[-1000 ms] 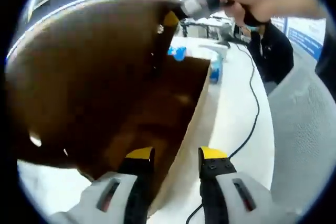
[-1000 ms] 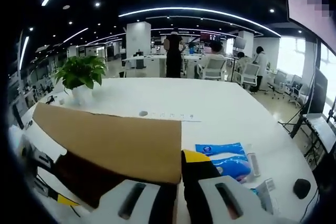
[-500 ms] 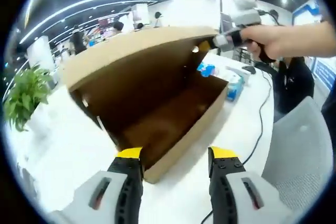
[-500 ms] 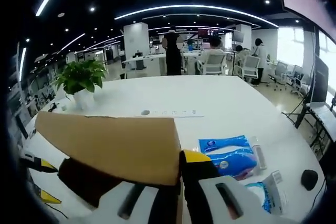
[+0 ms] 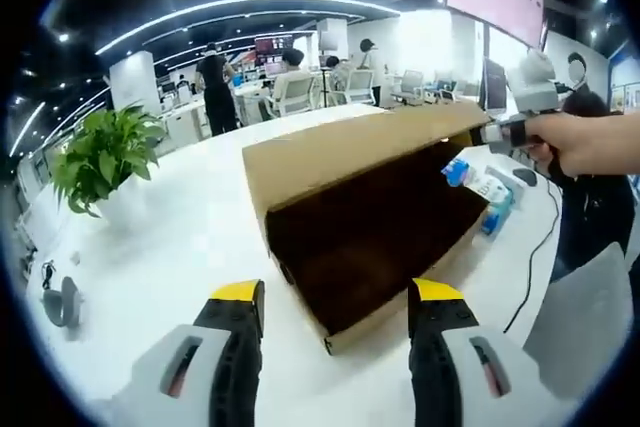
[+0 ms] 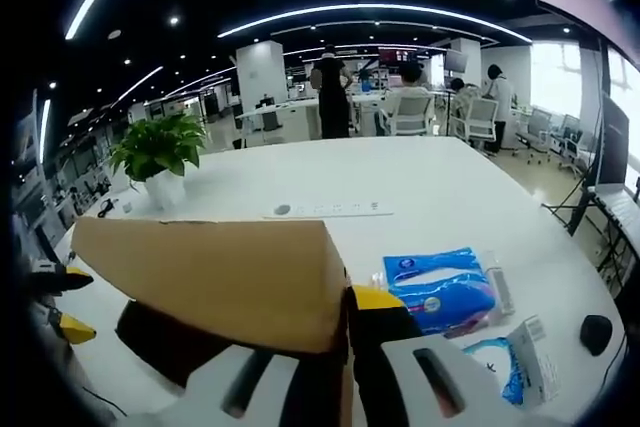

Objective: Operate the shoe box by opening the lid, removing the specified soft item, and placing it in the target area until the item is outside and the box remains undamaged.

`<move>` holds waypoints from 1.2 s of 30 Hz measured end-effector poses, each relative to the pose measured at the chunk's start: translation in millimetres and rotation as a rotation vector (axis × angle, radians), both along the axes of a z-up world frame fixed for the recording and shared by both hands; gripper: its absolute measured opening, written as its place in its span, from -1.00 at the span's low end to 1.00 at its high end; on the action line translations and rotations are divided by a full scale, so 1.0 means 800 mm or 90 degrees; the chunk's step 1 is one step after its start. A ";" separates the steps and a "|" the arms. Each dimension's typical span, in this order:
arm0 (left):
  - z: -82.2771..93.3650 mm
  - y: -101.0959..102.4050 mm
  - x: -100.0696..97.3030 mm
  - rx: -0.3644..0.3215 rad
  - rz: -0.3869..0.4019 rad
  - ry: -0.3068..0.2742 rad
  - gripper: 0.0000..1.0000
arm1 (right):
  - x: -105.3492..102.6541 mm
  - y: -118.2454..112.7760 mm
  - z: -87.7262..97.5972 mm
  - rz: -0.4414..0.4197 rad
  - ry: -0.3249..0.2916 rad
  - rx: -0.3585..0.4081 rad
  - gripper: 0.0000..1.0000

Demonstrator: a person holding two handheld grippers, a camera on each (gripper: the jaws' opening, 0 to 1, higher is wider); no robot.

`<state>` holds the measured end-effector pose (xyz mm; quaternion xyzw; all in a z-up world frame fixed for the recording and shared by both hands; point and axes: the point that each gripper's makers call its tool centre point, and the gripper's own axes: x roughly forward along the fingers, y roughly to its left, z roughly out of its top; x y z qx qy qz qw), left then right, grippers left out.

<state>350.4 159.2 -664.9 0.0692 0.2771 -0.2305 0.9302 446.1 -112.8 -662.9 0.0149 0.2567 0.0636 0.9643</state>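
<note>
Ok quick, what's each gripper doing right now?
Left gripper: open, holding nothing.
Right gripper: shut on the raised brown cardboard lid of the shoe box.

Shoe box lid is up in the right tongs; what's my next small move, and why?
Probably reach the open left tongs into the shoe box. The right tongs hold the lid raised, exposing the dark interior; I cannot make out the soft item yet.

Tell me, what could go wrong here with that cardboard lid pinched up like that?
The right tongs pinch one corner of the raised brown cardboard lid; lifting by that single corner might twist or crease it. The open brown cardboard shoe box rests unheld on the white table, with the left tongs open in front of it, so a hard pull could drag it.
</note>
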 end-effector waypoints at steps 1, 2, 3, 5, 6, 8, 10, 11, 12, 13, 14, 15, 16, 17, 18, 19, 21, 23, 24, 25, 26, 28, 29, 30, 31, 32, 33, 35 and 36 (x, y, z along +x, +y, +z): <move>0.001 0.000 0.000 -0.004 0.003 -0.001 0.16 | 0.000 0.001 -0.001 0.004 0.002 0.000 -0.98; 0.000 0.002 0.000 0.005 0.008 -0.004 0.15 | 0.000 0.001 0.000 0.007 0.003 0.001 -0.98; 0.000 0.004 0.001 0.012 0.012 -0.006 0.15 | 0.000 0.000 0.000 0.008 0.003 0.001 -0.98; -0.003 0.005 0.002 0.016 0.016 0.000 0.15 | 0.000 0.001 0.000 0.009 0.004 0.003 -0.97; -0.003 0.008 0.003 0.021 0.020 0.002 0.15 | -0.001 0.002 0.001 0.010 0.004 0.005 -0.97; -0.002 0.013 0.008 0.024 0.035 0.004 0.13 | -0.003 0.003 0.000 0.012 0.005 0.004 -0.96; 0.001 0.015 0.012 0.016 0.043 -0.003 0.12 | -0.005 0.003 0.000 0.018 0.004 -0.004 -0.96; 0.002 0.015 0.016 0.012 0.047 -0.003 0.12 | -0.005 0.003 0.000 0.022 0.002 -0.010 -0.96; 0.002 0.015 0.018 0.011 0.050 -0.003 0.12 | -0.005 0.003 0.000 0.025 0.002 -0.013 -0.96; 0.002 0.014 0.019 0.011 0.051 -0.004 0.12 | -0.005 0.004 0.000 0.031 0.003 -0.019 -0.96; 0.003 0.013 0.022 0.011 0.051 -0.006 0.12 | -0.005 0.003 0.000 0.035 0.004 -0.023 -0.96; 0.004 0.012 0.024 0.012 0.050 -0.008 0.12 | -0.005 0.003 0.000 0.038 0.005 -0.023 -0.96; 0.006 0.012 0.027 0.016 0.051 -0.011 0.12 | -0.005 0.003 0.001 0.040 0.006 -0.023 -0.95; 0.007 0.012 0.030 0.019 0.052 -0.014 0.12 | -0.006 0.003 0.003 0.044 0.003 -0.028 -0.95; 0.010 0.011 0.033 0.022 0.053 -0.017 0.12 | -0.006 0.003 0.004 0.049 -0.001 -0.040 -0.93; 0.012 0.011 0.035 0.021 0.054 -0.019 0.11 | -0.008 0.003 0.005 0.054 -0.004 -0.048 -0.92; 0.014 0.009 0.040 0.018 0.049 -0.020 0.10 | -0.011 0.005 0.007 0.060 -0.005 -0.052 -0.92; 0.014 0.009 0.043 0.023 0.045 -0.023 0.09 | -0.013 0.005 0.008 0.066 -0.006 -0.058 -0.90; 0.015 0.009 0.044 0.024 0.042 -0.027 0.09 | -0.013 0.005 0.011 0.070 -0.010 -0.062 -0.90; 0.016 0.008 0.046 0.022 0.042 -0.028 0.09 | -0.014 0.006 0.012 0.072 -0.011 -0.063 -0.90; 0.018 0.008 0.046 0.021 0.043 -0.030 0.09 | -0.014 0.006 0.014 0.075 -0.013 -0.064 -0.89; 0.021 0.007 0.048 0.015 0.043 -0.033 0.09 | -0.015 0.006 0.018 0.079 -0.018 -0.066 -0.86; 0.021 0.006 0.049 0.014 0.042 -0.034 0.09 | -0.016 0.007 0.020 0.080 -0.020 -0.067 -0.85; 0.022 0.006 0.048 0.014 0.041 -0.035 0.09 | -0.017 0.007 0.021 0.082 -0.022 -0.068 -0.83; 0.023 0.006 0.049 0.016 0.040 -0.036 0.08 | -0.017 0.008 0.023 0.084 -0.024 -0.068 -0.82; 0.023 0.006 0.049 0.016 0.038 -0.036 0.08 | -0.018 0.009 0.023 0.086 -0.025 -0.068 -0.81; 0.023 0.005 0.050 0.016 0.035 -0.035 0.07 | -0.019 0.010 0.023 0.089 -0.024 -0.067 -0.80; 0.023 0.002 0.049 0.023 0.019 -0.033 0.07 | -0.022 0.011 0.023 0.092 -0.021 -0.067 -0.77; 0.022 0.001 0.049 0.027 0.012 -0.033 0.07 | -0.024 0.013 0.024 0.093 -0.021 -0.065 -0.75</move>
